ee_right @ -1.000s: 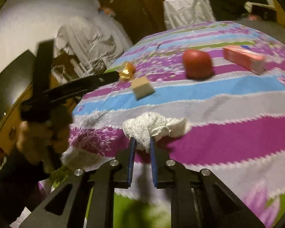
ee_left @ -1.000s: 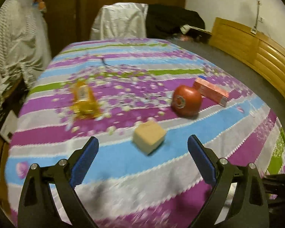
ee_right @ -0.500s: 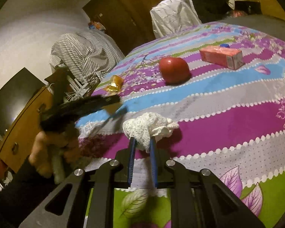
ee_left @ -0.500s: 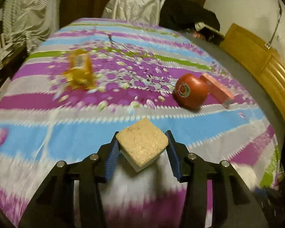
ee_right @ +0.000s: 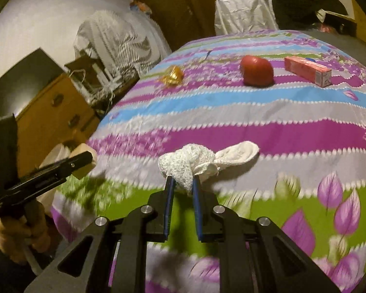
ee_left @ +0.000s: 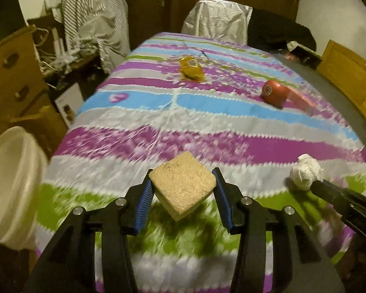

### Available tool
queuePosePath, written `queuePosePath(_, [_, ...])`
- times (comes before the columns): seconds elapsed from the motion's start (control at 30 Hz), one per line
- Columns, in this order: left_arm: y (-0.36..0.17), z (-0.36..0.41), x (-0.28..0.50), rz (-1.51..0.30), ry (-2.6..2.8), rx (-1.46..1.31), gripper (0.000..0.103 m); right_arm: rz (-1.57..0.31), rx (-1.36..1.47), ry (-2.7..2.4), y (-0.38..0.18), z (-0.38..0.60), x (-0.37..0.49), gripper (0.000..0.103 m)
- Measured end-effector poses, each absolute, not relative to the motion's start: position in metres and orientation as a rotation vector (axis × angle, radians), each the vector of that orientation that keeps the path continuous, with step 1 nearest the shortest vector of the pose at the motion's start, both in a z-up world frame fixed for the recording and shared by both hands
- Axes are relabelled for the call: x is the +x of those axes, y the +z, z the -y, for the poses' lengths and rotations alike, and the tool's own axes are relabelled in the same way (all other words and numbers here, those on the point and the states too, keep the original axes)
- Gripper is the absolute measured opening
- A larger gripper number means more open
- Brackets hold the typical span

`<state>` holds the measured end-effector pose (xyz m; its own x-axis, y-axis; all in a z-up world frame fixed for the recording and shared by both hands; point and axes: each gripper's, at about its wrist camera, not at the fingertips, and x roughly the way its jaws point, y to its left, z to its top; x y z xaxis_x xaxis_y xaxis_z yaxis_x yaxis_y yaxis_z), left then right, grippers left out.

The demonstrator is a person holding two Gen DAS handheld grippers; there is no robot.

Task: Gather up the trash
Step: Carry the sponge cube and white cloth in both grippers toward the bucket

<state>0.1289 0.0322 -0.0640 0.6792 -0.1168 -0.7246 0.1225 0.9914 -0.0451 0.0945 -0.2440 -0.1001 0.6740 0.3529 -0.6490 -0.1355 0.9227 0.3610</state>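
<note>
My left gripper (ee_left: 181,190) is shut on a tan sponge block (ee_left: 183,184), lifted above the near edge of the striped bedspread (ee_left: 207,127). A white bin (ee_left: 9,183) stands at the lower left, beside the bed. My right gripper (ee_right: 182,188) is shut on a crumpled white tissue wad (ee_right: 183,164) with a white tail trailing to the right. In the left wrist view that tissue wad (ee_left: 306,172) shows at the right, on the right gripper's tip. A yellow wrapper (ee_left: 190,69), a red round object (ee_left: 273,94) and a pink carton (ee_right: 307,71) lie farther back on the bed.
A wooden drawer unit (ee_left: 9,80) and striped clothing (ee_left: 92,17) stand left of the bed. A chair draped in white (ee_left: 217,22) is at the far end. Wooden panelling (ee_left: 349,73) runs along the right. A hand (ee_right: 19,234) holds the left gripper's handle.
My left gripper closed on the sponge block, lifted it and carried it back toward the near-left bed edge; the white bin came into view. My right gripper moved with the tissue still held.
</note>
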Motion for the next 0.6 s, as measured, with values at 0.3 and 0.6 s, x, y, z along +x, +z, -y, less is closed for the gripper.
queuePosePath(0.3, [-0.065, -0.036, 0.106, -0.775, -0.109, 0.040, 0.045, -0.800, 0.229, 0.275, -0.097, 0.222, 0.075, 0.017])
queuePosePath(0.6, [-0.050, -0.061, 0.096, -0.725, -0.079, 0.013, 0.045, -0.819, 0.193, 0.313, -0.087, 0.193, 0.079, 0.017])
